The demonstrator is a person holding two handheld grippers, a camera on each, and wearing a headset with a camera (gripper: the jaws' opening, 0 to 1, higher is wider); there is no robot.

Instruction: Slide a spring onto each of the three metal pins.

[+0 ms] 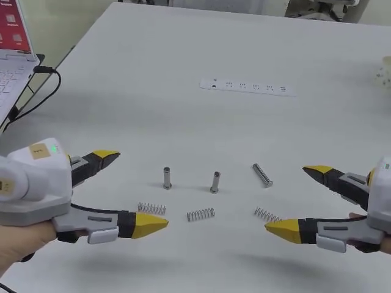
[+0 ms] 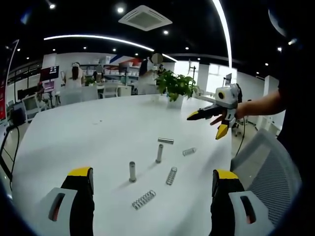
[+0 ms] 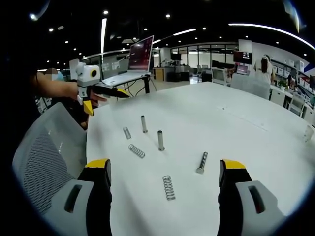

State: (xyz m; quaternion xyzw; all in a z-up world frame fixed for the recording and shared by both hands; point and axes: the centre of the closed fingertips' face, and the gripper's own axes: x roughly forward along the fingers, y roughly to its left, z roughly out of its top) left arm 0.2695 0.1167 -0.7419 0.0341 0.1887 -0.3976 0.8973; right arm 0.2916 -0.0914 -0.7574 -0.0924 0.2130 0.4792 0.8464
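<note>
Three springs [image 1: 200,214] lie loose; threading not begun.
The left gripper [image 1: 142,190] and right gripper [image 1: 286,198] hover spread and empty above the desk [image 1: 183,122]; two pins [image 1: 167,177] stand upright, a third pin [image 1: 262,174] lies flat. Next probably needs a pinch on the right spring [image 1: 267,215], leaving its bore free.

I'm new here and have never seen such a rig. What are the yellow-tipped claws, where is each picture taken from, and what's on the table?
No robot here: a person holds two two-jaw grippers. The head view comes from a headset camera; each round view comes from a camera riding on one gripper, looking along its jaws. The left gripper and right gripper are open and hold nothing. On the table lie three springs; two metal pins stand upright and a third pin lies on its side. Farther off are a power strip and a laptop.
</note>
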